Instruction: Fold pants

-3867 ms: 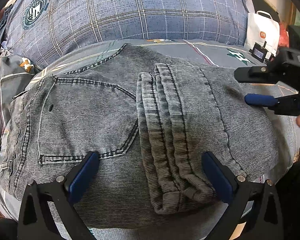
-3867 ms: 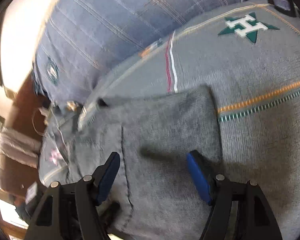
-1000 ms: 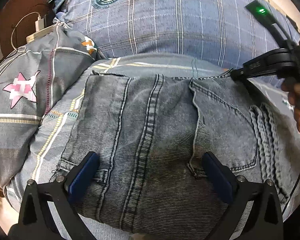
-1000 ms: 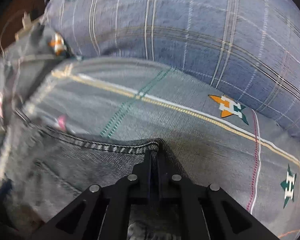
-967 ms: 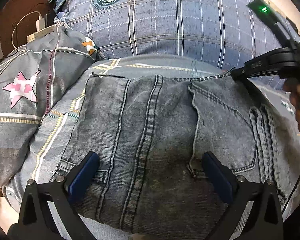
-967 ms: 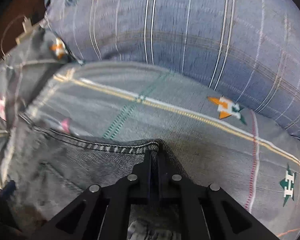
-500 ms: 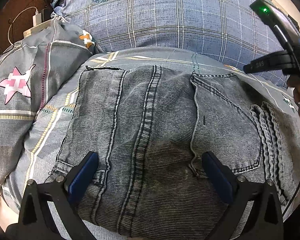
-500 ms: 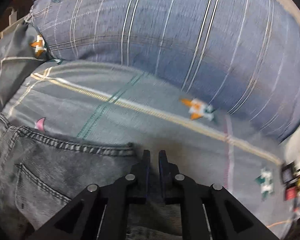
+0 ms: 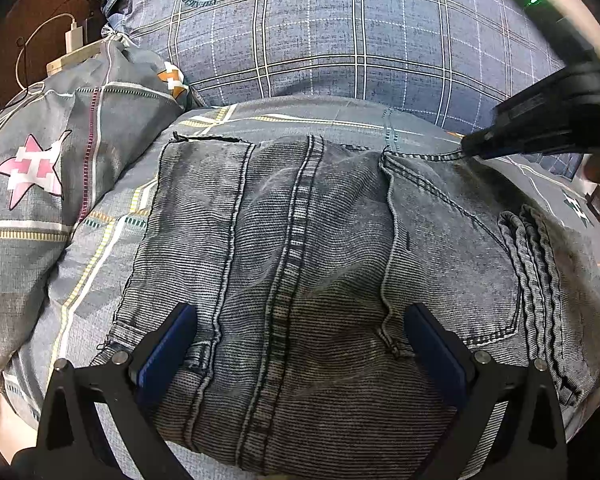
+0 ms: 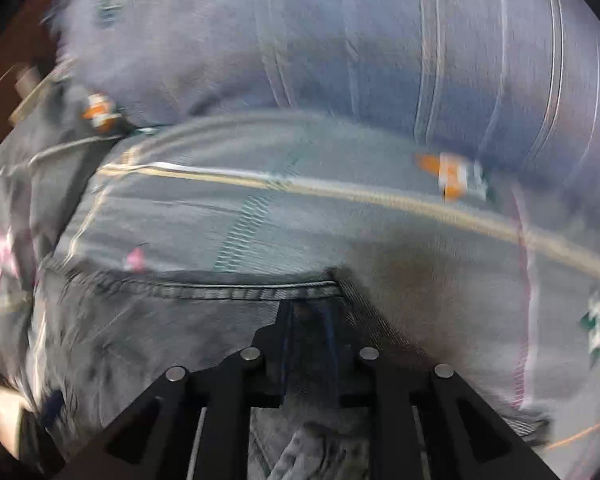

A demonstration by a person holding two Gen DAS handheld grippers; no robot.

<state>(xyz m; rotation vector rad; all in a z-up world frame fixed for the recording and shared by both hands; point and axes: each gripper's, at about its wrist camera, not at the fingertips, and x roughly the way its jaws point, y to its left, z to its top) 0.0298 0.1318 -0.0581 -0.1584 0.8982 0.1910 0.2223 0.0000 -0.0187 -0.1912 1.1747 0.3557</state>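
Plaid bedding [image 9: 360, 40] bears a crest under pants [image 9: 300, 260] pinched by right gripper [image 10: 308, 312].

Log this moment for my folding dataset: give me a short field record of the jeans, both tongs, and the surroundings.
garment: grey jeans, folded, back pocket up
surface: patterned bedspread
behind: blue plaid pillow
left tongs: open, fingers apart above the near part of the jeans
right tongs: shut on the jeans' far edge
rolled hems: at the right side of the fold
image quality: right wrist view motion-blurred
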